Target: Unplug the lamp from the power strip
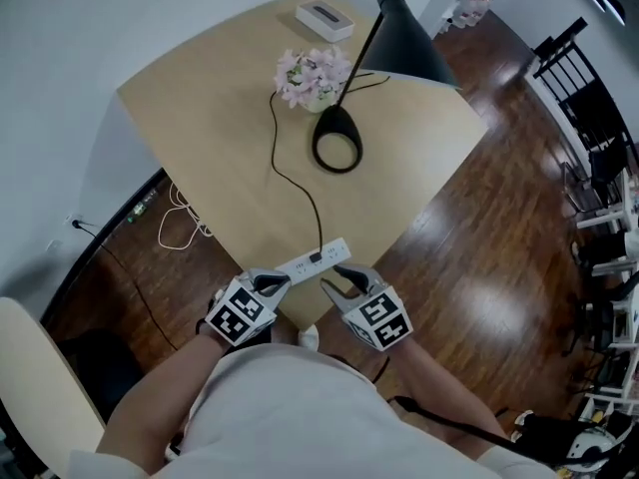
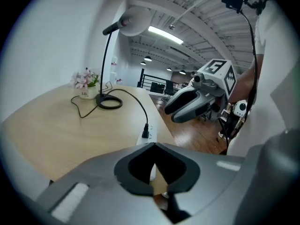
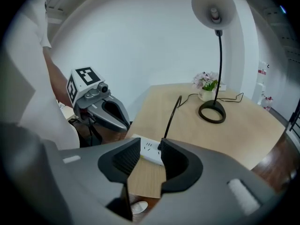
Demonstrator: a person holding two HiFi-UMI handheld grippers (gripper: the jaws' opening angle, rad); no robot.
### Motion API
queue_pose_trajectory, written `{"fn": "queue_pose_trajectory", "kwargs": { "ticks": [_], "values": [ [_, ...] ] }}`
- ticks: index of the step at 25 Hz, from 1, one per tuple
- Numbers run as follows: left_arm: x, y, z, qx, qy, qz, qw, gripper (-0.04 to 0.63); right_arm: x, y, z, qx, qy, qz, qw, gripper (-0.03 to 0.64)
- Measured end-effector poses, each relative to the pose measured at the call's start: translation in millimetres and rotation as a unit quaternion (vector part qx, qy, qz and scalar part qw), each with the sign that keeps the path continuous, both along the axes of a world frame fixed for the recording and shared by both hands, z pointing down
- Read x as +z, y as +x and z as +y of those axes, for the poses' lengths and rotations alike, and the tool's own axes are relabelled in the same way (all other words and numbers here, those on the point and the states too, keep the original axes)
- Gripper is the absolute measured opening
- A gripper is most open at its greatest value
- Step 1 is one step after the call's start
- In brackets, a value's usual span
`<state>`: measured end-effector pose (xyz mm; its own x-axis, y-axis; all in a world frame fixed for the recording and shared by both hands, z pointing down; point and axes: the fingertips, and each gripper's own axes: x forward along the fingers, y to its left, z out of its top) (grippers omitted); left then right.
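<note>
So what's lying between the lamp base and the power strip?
Just the black cord snaking over otherwise bare tabletop; the head view shows it best.

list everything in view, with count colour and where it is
table: 1, light wood, centre
lamp: 1, black, far side of table
cord: 1, black, from lamp to plug
plug: 1, black, in strip
strip: 1, white, near table edge
flowers: 1 bunch, pink, beside lamp base
box: 1, white, far table edge
cables: 1 tangle, white, floor left of table
floor: dark wood, right of table
chairs: several, black, far right
shirt: 1, white, bottom centre
left tongs: 1, grey, shut, at strip's left end
right tongs: 1, grey, open, facing plug
</note>
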<state>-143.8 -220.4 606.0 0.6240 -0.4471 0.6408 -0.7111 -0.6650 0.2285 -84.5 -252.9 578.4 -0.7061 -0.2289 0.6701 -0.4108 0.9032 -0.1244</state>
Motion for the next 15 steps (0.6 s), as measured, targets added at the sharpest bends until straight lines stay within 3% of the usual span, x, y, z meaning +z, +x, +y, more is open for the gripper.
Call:
{"fn": "queue_pose_trajectory", "kwargs": {
  "ticks": [8, 15],
  "values": [
    [52, 3, -25, 0.088, -0.063, -0.009, 0.9940, 0.005, 52, -27, -34, 0.025, -0.031, 0.061, 0.997, 0.144],
    [62, 14, -21, 0.146, -0.079, -0.007, 0.9861, 0.003, 68, -27, -39, 0.045, -0.048, 0.085, 0.994, 0.099]
  ]
}}
